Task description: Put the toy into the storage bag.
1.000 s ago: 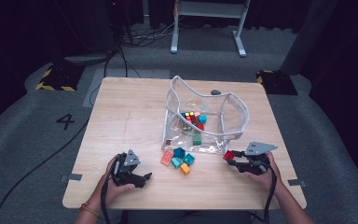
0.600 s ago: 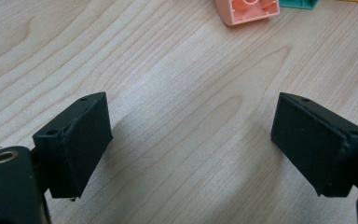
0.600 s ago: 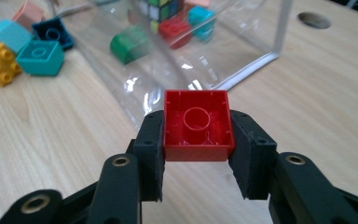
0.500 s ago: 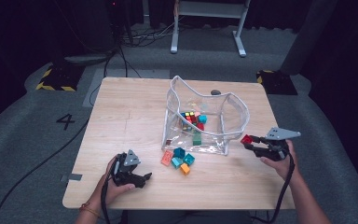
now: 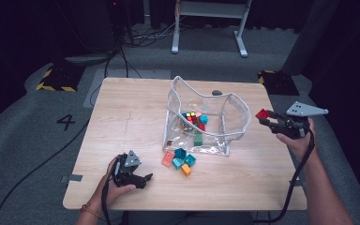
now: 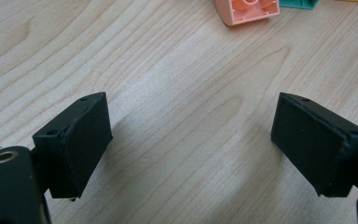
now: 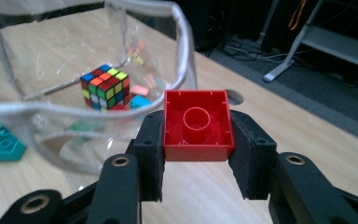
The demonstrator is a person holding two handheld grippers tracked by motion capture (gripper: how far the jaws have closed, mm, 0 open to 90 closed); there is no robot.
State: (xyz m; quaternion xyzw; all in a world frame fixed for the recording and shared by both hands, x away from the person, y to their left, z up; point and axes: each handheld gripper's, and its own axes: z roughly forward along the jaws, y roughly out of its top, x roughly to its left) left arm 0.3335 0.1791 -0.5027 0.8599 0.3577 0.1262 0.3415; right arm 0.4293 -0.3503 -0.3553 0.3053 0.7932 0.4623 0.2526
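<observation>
Bag (image 5: 234,110) rim stands between right tool (image 5: 268,118), clamping red brick (image 5: 262,113), and puzzle cube (image 7: 105,86); left tool (image 5: 143,178) gapes.

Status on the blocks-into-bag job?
Done: a cube and several blocks already lie in the clear bag. In hand: the right hand-held gripper holds a red block beside the bag. Left: a few loose blocks on the table; the left hand-held gripper is open.

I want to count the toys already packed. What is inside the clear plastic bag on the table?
Inside the clear bag lie a colour cube, a red block, a teal block and a green block. Pieces under this pile are covered.
</observation>
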